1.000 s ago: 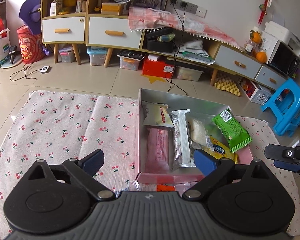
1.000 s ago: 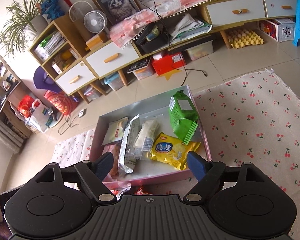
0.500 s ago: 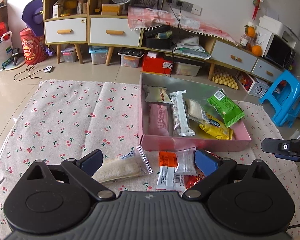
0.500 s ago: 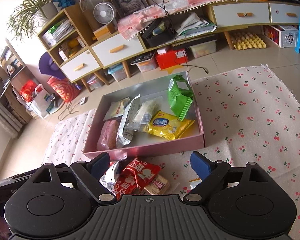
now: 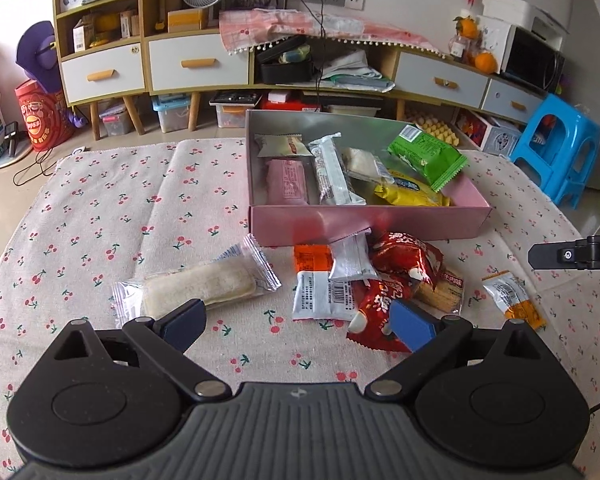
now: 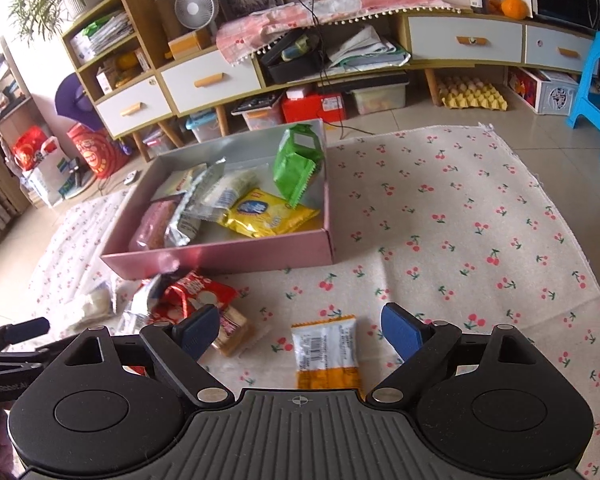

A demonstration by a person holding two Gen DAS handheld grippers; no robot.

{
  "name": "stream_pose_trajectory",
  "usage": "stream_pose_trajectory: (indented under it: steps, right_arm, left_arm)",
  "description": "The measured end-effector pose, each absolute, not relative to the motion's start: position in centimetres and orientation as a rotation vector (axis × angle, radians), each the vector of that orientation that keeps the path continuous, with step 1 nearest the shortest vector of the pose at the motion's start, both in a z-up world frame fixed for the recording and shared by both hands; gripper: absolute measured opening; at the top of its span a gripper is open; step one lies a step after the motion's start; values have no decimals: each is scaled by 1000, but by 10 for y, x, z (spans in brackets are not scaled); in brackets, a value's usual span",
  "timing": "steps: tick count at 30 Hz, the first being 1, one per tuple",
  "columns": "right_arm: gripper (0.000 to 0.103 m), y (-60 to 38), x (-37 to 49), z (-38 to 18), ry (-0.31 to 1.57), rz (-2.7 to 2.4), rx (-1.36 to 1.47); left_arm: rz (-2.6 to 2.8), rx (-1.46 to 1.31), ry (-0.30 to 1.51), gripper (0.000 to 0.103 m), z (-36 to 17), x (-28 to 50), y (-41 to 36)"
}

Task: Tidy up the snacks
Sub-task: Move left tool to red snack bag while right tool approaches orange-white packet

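Snacks lie in two groups around the shallow pink cardboard box with its silvery lining, our landmark on the cherry-print cloth. Inside the box we count six packets: a cream one at the far left corner, a pink bar in front of it, a long silver wrapper, a clear-wrapped pale cake, a yellow bag and a green bag propped against the right wall.

In front of the box's near wall we count about seven more: a clear-wrapped white rice cake to the left; then a heap of an orange packet, two white barcode sachets, two crinkled red foil bags and a layered wafer in clear film; and, apart to the right, a small white-and-orange sachet.

Our left gripper hangs over the cloth short of the heap, jaws spread wide, nothing between them. Our right gripper has just been opening; its jaws stand wide on either side of the white-and-orange sachet without pressing on it.
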State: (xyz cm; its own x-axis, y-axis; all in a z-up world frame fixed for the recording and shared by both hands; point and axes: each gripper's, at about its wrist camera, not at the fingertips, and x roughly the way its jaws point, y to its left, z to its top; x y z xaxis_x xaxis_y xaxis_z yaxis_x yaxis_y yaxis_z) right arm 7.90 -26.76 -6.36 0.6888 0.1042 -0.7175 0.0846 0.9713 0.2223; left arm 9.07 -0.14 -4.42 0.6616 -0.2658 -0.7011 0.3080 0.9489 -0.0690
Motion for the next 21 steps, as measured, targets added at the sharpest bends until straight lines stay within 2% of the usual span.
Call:
stream_pose_trajectory:
  steps: [11, 21]
  right_arm:
    - [90, -271, 77, -104, 956, -16, 210]
    - [90, -255, 80, -112, 972, -14, 105]
  left_arm:
    - [-426, 187, 790, 89, -64, 83, -40]
    - [-436, 220, 816, 67, -72, 87, -55]
